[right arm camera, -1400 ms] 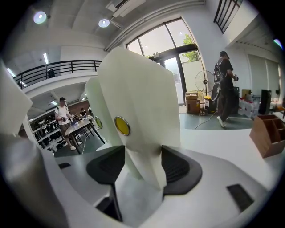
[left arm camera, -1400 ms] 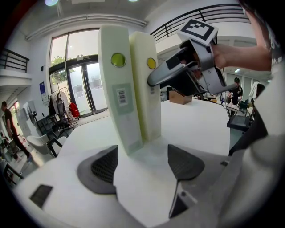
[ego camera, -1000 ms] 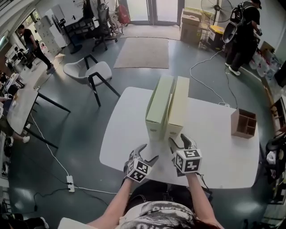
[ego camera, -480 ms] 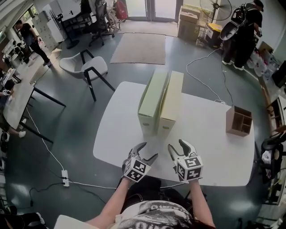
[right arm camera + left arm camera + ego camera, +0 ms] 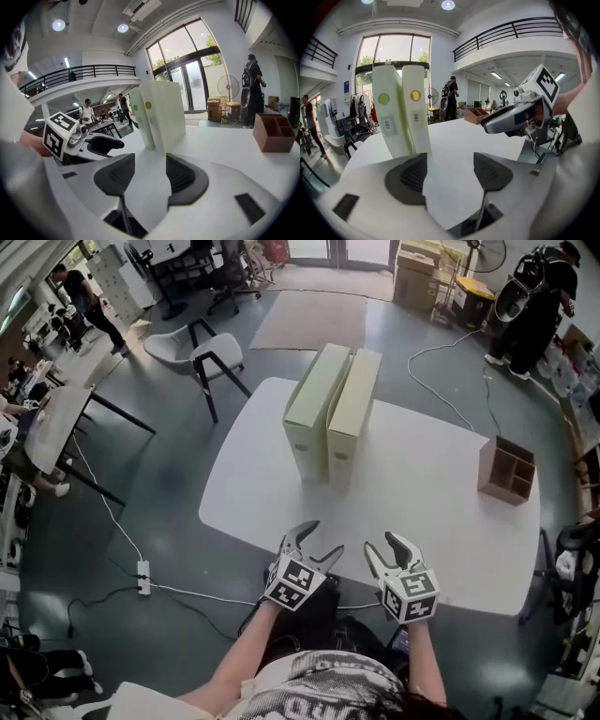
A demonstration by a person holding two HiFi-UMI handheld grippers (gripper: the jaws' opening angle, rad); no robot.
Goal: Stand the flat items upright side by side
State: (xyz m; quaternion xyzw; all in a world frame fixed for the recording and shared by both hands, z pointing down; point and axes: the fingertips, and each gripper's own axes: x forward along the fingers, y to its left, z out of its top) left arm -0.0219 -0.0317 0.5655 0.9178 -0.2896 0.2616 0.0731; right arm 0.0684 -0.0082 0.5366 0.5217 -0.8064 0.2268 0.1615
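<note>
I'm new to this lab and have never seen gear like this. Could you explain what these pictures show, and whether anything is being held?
There is no robot here. A person holds a two-jaw tool in each hand, the left gripper and the right gripper. The cubes with black squares are part of them. The top-down picture comes from a camera on the person's head. The other two come from cameras riding on each gripper, looking along its jaws. On the white table a green box file and a pale yellow box file stand upright side by side, with a wooden organiser off to the right. Neither gripper holds anything. Both hover by the table's near edge, jaws apart and empty, though they have just been closing a little.
</note>
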